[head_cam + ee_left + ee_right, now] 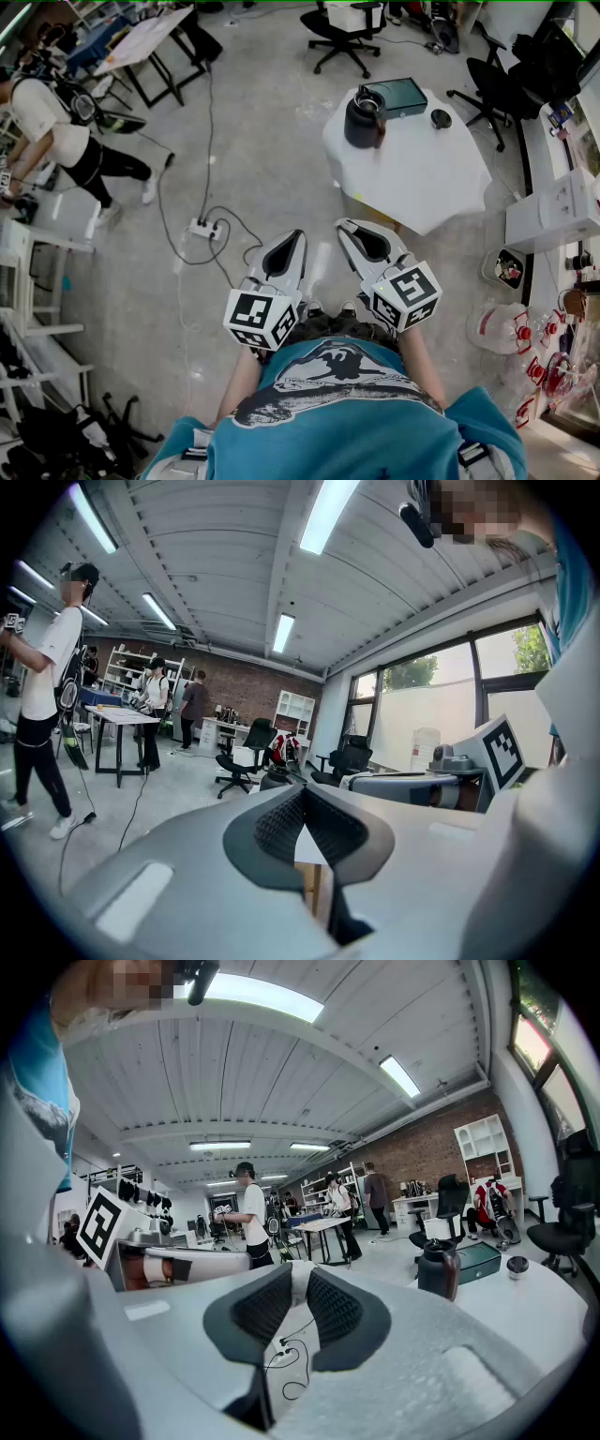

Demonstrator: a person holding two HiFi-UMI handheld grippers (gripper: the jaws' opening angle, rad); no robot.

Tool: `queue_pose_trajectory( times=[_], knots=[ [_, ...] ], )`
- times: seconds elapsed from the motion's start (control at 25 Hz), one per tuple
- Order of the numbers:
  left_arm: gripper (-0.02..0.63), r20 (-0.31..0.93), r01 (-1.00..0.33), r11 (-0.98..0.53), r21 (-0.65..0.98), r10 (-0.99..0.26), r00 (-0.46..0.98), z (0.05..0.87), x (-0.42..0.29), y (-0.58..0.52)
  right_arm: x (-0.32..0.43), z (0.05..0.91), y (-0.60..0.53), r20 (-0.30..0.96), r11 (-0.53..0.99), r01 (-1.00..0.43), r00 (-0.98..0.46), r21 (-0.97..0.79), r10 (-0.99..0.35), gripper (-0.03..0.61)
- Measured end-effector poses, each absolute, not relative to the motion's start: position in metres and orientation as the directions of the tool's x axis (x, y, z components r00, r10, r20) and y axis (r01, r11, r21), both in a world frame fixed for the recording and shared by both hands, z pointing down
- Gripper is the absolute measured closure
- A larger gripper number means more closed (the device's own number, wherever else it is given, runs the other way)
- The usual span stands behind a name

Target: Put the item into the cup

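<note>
Grippers sit side by side, tucked close to the person's body, noses pointing forward over the floor. On the near side the left gripper [298, 236] has its ribbed pads [277, 825] meeting at the tips, and the hollow behind them holds nothing. Beside it, the right gripper [345, 227] reads the same in its own view: tips brought together or all but, only floor and cable showing through the gap behind, no load. Now look ahead and to the right, where the white table [422, 187] stands well apart from both tools. At its far left corner is the dark cup [362, 122], upright with its mouth up. Just right of that lies a flat green box [403, 97], and further right again a small dark round thing [441, 118], most likely the item, sitting alone on the tabletop and not touching either neighbour. It looks squat and round, so no long axis to line up on. The table lies off to the right, so the right gripper is the nearer one, and I'd expect it to make the reach, opening up before it comes down on the item.
</note>
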State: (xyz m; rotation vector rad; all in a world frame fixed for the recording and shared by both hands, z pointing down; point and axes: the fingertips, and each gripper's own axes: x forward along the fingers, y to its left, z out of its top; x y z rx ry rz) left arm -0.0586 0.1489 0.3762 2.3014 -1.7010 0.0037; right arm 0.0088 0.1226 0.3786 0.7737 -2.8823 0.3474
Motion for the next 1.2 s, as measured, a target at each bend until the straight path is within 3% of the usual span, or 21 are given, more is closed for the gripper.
queue_pose_trajectory(
  times=[1.2],
  knots=[
    [0.595,0.169,-0.887,-0.372,0.273,-0.889,0.425,0.398,-0.080,0.137,0.001,0.408,0.119,0.258,0.747,-0.635,-0.769,-0.198,-0.585,0.526]
  ],
)
